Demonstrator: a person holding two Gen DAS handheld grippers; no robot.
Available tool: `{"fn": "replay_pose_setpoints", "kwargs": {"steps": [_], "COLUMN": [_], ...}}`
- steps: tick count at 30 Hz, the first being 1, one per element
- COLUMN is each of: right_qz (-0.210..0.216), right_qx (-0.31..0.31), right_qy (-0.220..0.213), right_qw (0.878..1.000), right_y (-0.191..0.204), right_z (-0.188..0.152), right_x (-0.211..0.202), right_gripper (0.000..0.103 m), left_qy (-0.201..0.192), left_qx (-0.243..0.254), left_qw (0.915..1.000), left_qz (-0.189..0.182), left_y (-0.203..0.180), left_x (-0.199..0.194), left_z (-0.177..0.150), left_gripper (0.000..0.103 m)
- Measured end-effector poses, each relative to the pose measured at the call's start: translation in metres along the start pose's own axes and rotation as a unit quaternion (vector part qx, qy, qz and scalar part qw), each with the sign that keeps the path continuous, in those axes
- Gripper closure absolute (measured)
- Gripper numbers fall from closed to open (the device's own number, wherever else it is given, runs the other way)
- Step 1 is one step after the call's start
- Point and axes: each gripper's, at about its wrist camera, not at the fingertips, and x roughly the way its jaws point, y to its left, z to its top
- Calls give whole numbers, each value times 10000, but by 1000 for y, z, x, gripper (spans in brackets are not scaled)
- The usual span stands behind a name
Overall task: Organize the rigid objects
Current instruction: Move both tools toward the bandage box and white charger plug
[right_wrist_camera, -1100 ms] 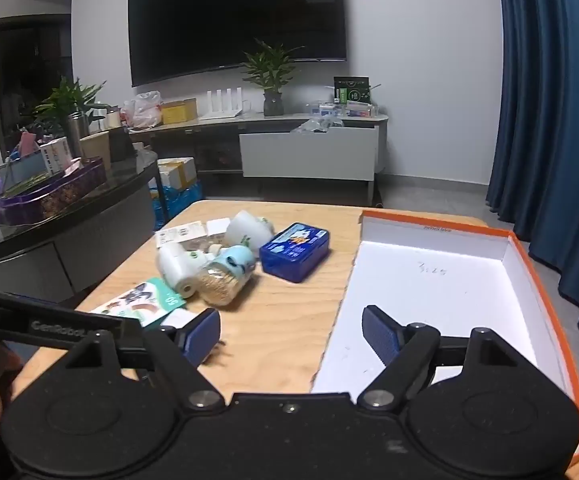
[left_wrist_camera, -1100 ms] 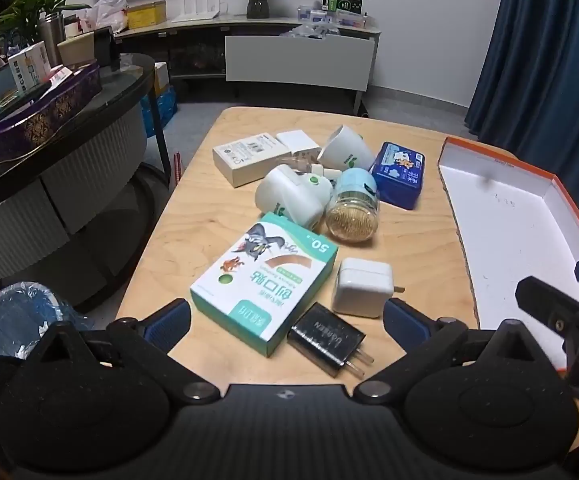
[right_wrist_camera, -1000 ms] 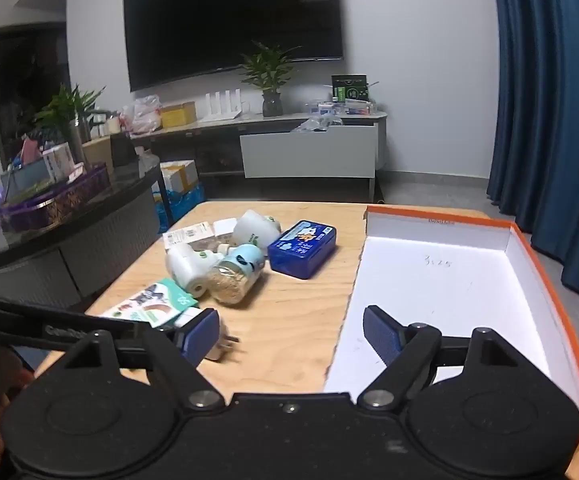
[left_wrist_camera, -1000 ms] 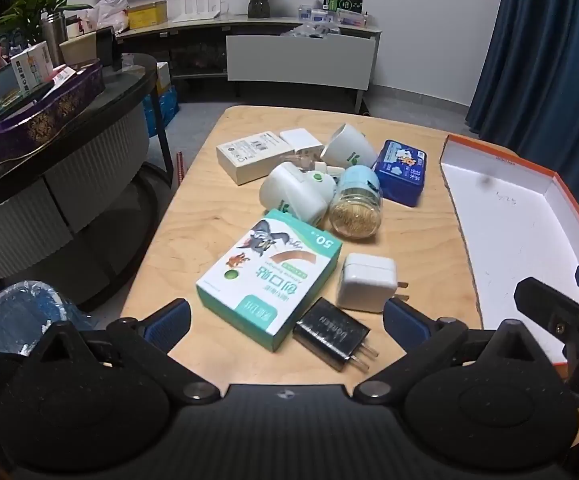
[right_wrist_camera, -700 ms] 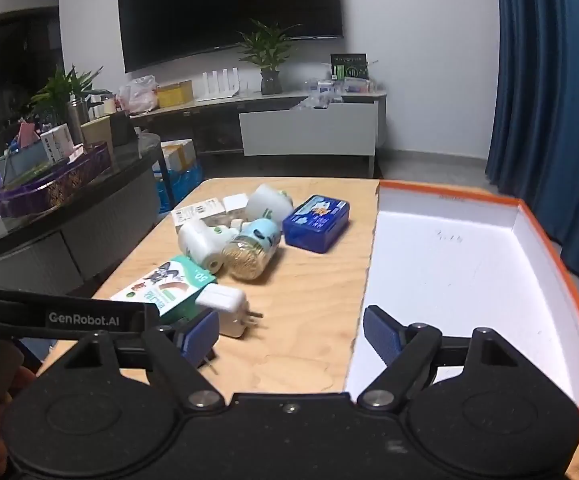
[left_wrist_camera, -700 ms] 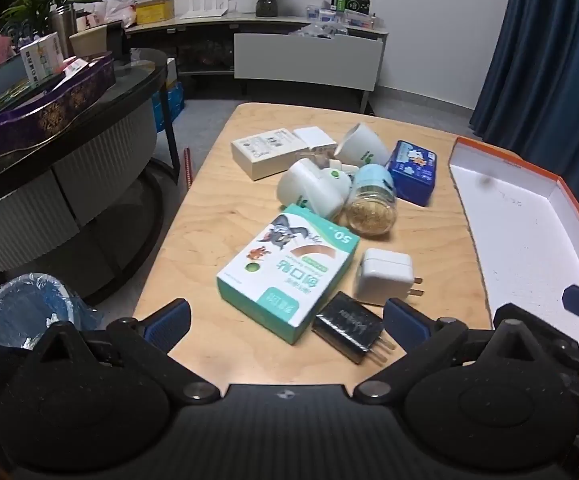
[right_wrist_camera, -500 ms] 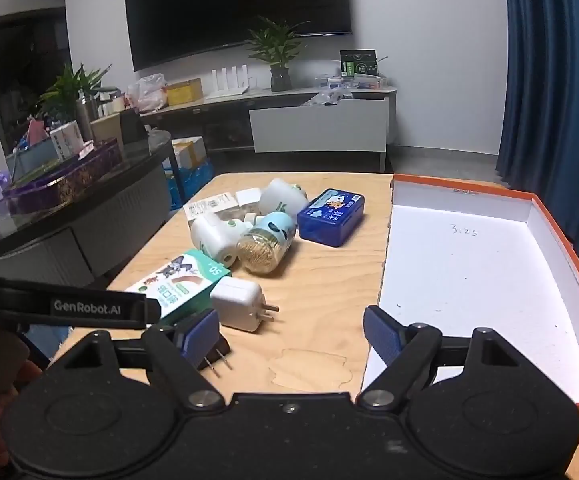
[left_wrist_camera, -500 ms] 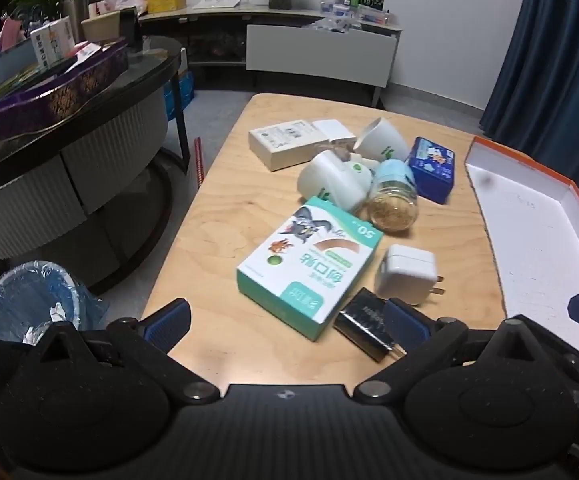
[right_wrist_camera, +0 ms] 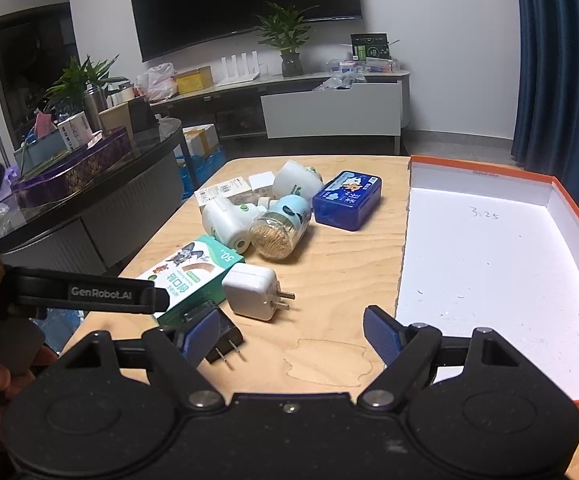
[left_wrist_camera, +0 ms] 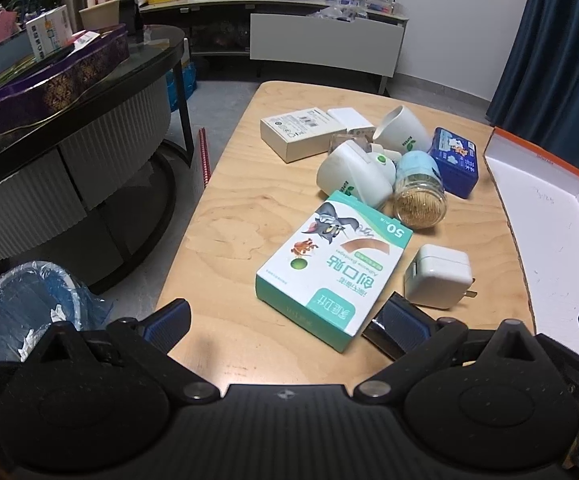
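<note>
My left gripper (left_wrist_camera: 285, 318) is matte black, built as two round housings joined by a ribbed centre plate, with a silver screw at each arm pivot and a small diamond mark in the middle. Its fingers (left_wrist_camera: 168, 320) carry ribbed blue pads. My right gripper (right_wrist_camera: 291, 334) has the same black body, silver pivot screws and blue ribbed fingers (right_wrist_camera: 381, 334). From the right wrist view, the left unit's side arm reads "GenRobot.AI" in white letters.
</note>
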Motion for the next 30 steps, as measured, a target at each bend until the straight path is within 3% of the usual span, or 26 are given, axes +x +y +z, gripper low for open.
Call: {"fn": "replay_pose_setpoints", "kwargs": {"steps": [30], "right_qz": [-21], "right_qx": [-124], "right_qy": [101], "right_qw": [9999], "right_y": [7], "right_z": [-2], "right_x": [12], "right_gripper": [10], "left_qy": [62], "left_qx": [362], "left_qw": [9993], "left_qz": [-79], "left_y": [-8], "left_x": [16], "left_z": [9], "left_gripper": [0]}}
